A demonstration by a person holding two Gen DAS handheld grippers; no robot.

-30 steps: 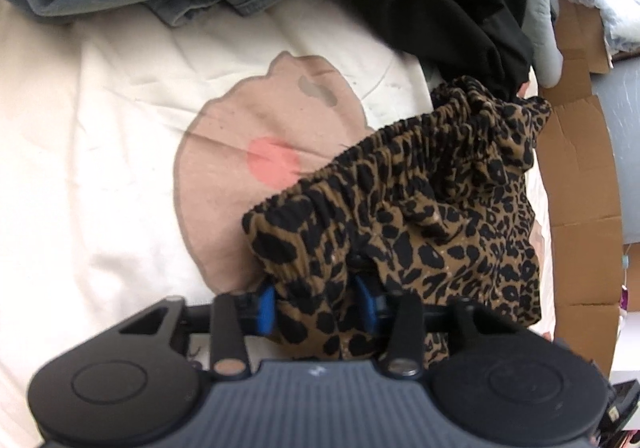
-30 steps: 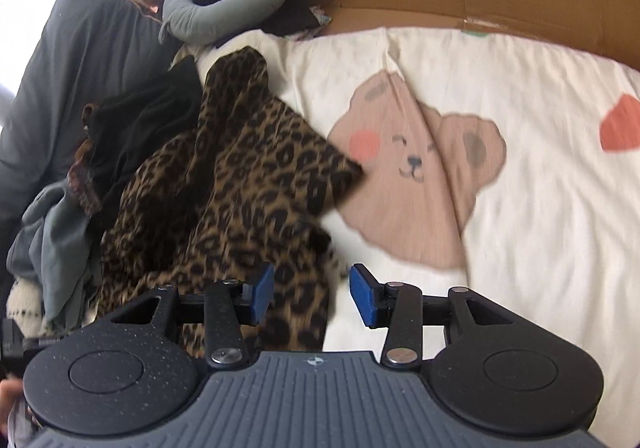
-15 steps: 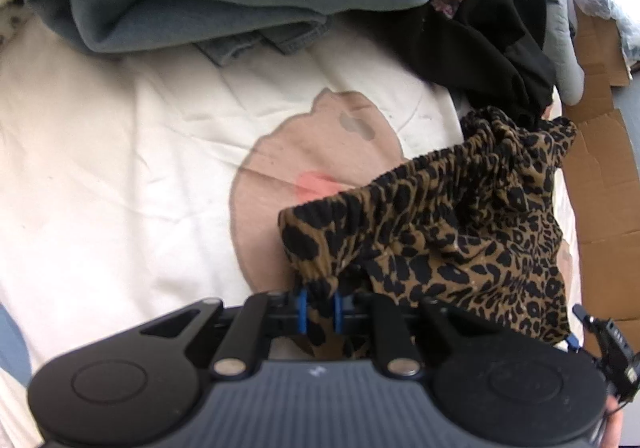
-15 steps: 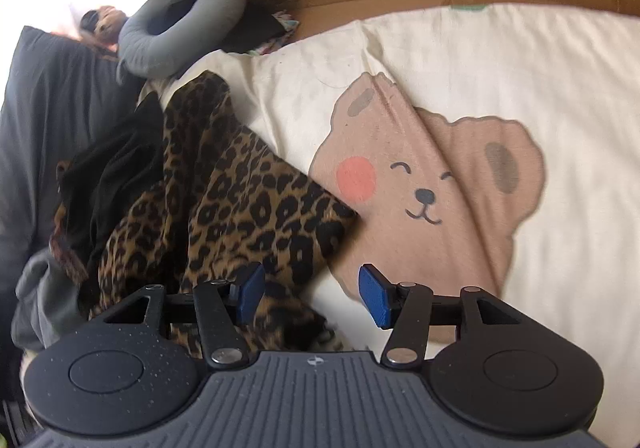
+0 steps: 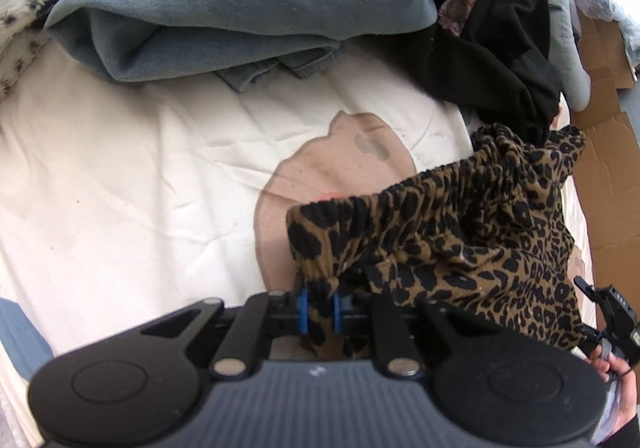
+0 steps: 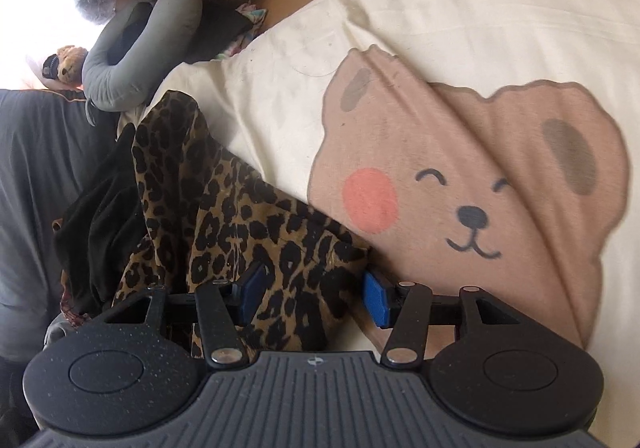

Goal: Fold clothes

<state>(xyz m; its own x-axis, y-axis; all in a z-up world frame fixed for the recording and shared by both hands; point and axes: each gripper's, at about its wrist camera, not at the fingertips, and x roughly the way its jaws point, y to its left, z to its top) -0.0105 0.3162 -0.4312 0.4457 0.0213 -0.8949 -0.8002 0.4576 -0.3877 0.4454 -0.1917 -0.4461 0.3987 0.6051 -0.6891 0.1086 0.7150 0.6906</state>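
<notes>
Crumpled leopard-print garment (image 5: 460, 244), gathered elastic edge raised, on cream bear-print sheet (image 6: 460, 47).

The left gripper (image 5: 319, 310) sits at the bottom centre of its view, angled steeply down, its jaws clamped on a gathered fold of leopard-print garment (image 5: 460, 244). The right gripper (image 6: 314, 298) fills the lower frame of its own view, jaws closing with the garment's corner between them, pads not yet pressing. A hand (image 5: 618, 388) shows at the left view's lower right edge.

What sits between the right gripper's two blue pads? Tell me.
In the right wrist view, a corner of the leopard-print fabric garment lies between the closing right gripper pads, which have not yet pressed it.
</notes>
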